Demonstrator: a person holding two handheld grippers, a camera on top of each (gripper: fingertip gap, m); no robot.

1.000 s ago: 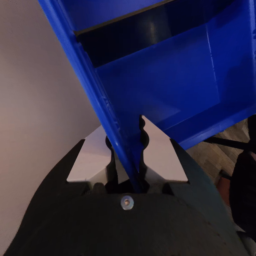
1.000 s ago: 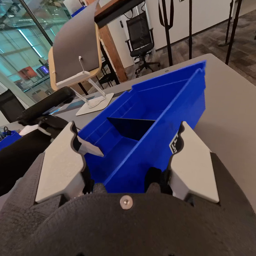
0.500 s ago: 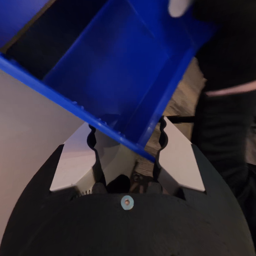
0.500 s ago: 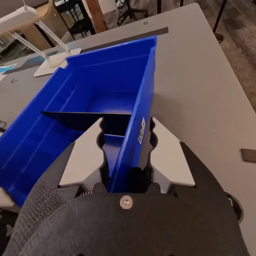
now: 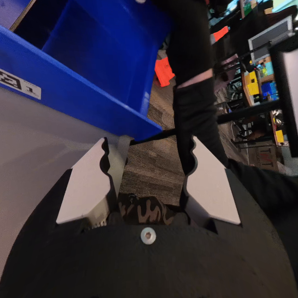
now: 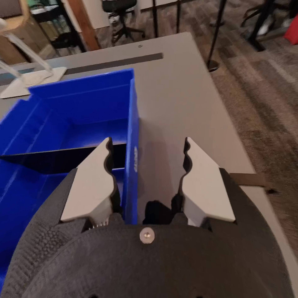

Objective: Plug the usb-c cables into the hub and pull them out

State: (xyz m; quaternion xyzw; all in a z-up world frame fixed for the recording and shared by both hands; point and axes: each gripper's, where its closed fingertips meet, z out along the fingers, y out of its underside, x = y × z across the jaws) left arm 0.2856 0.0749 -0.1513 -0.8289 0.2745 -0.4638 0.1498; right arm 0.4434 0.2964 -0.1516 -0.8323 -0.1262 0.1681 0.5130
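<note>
Clearly, both grippers had their jaws spread wide and held nothing. From the left wrist view, the left gripper (image 5: 148, 145) hung past the table edge, its gap framing patterned carpet (image 5: 150, 171) in the middle of the frame, while the blue bin (image 5: 77, 100) filled the upper left, resting on the grey table (image 5: 32, 145). A white label (image 5: 19, 84) sat on the bin's outer wall at the far left. A person in dark clothing (image 5: 193, 104) stood at upper centre, beyond the bin.

From the right wrist view, the right gripper (image 6: 147, 140) straddled the bin's right wall (image 6: 133, 161) without clamping it: the wall ran up between the fingers, close to the left one and apart from the right one. A black divider (image 6: 56, 158) crossed the bin (image 6: 72, 116) at centre left. A white stand base (image 6: 32, 80) lay blurred on the table (image 6: 185, 112) at upper left.

Neither the usb-c cables nor the hub could be seen in either view.
</note>
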